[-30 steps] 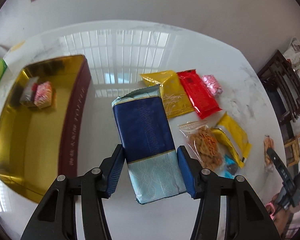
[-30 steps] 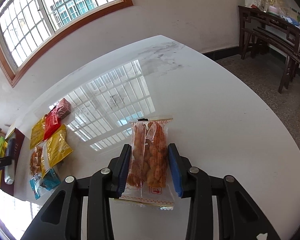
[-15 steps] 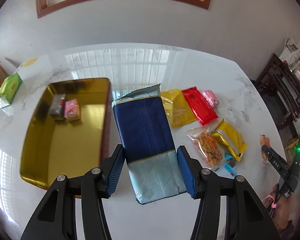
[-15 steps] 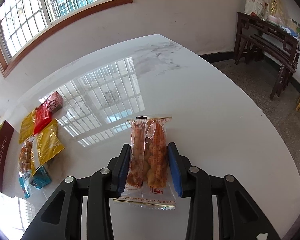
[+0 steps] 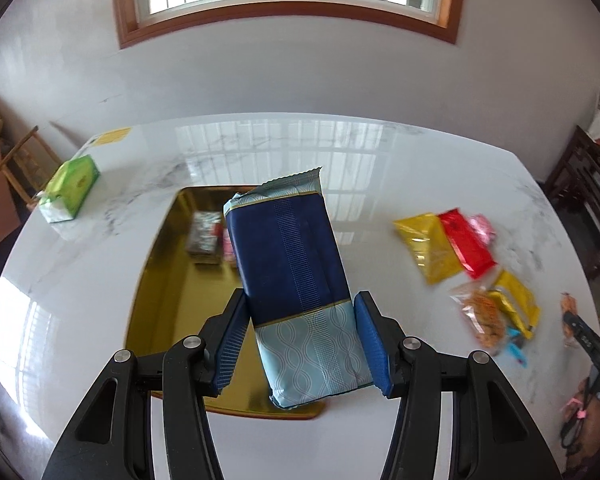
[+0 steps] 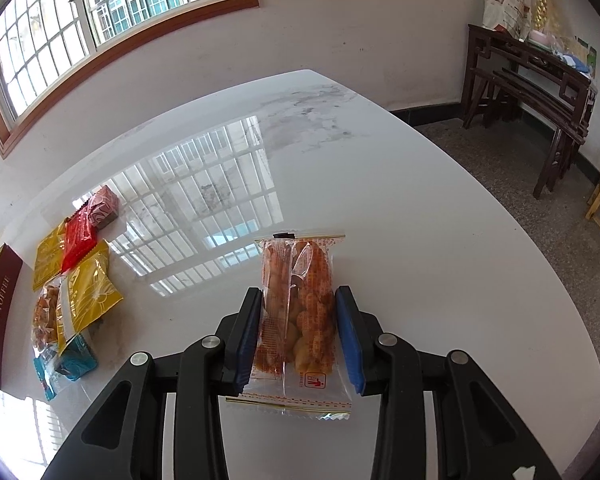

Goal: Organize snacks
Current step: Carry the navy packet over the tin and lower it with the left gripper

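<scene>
A: Clutter first. What lies around the tray (image 5: 156,280)?

B: A green packet (image 5: 73,187) sits on the white table (image 5: 380,168) well to the tray's left, with a yellow slip (image 5: 112,136) near the far corner. To the right is a loose group of snacks: a gold packet (image 5: 430,248) touching a red packet (image 5: 466,242), a pink sweet (image 5: 484,228) just behind, then a clear bag of fried bits (image 5: 482,314), another gold packet (image 5: 516,304) and a teal wrapper (image 5: 514,346). A dark wooden bench (image 6: 536,92) stands against the wall beyond the table.

A: Anything blocking the view into the tray?

B: The blue packet (image 5: 296,280) does. The left gripper (image 5: 300,344) is clamped on its pale lower end, holding it above the tray and hiding much of the tray's right side. Two small packets (image 5: 210,236) show inside, at the far end, partly behind it.

A: And the other tool?

B: The right gripper (image 6: 298,332) is squeezed on a clear packet of orange twists (image 6: 300,312), held over bare table, well apart from the snack group.

A: Any writing?

B: The tray's maroon side (image 6: 0,304) reads "TOFFEE" after some Chinese characters I cannot make out. The twist packet has a small red bin-and-person symbol; its other print is too small.
</scene>
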The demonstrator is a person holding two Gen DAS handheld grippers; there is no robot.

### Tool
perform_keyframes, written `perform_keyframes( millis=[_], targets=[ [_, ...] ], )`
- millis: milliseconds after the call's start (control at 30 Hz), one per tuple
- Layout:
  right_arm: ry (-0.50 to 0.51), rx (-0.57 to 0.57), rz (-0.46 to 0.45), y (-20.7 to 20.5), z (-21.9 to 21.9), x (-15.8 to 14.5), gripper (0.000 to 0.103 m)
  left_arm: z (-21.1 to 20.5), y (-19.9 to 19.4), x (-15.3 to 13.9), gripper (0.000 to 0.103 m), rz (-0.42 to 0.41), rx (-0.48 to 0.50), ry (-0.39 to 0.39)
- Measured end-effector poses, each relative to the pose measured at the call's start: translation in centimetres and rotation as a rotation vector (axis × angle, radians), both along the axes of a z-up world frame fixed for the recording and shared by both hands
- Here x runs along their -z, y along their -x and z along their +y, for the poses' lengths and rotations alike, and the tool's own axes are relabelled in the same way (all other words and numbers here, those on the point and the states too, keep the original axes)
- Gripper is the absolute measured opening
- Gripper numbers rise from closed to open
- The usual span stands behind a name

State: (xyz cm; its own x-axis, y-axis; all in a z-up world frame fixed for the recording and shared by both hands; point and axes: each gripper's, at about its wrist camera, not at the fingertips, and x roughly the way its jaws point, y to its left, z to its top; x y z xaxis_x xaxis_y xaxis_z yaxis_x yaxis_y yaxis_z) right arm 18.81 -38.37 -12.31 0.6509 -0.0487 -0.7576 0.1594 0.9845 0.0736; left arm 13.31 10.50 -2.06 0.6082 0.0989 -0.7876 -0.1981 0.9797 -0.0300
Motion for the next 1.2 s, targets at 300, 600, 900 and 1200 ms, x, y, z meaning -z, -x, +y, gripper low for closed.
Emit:
perform_keyframes(
  millis=[300,600,900,1200],
  targets=[
    [0.016,0.001,0.004,0.0,0.1,0.0,0.034,3.3,-0.6,2.6,0.054,0.033,-0.067,-0.058],
    [0.021,0.002,0.005,-0.1,0.2,0.0,0.034,5.6,-2.0,5.9,0.054,0.097,-0.112,-0.084],
    [0.022,0.002,0.005,-0.1,0.2,0.0,0.034,7.7,-2.9,8.3,0.054,0.149,-0.145,-0.087],
    [0.024,0.002,0.005,-0.1,0.2,0.0,0.035,8.4,-3.1,9.0,0.054,0.167,-0.155,-0.085]
  ],
)
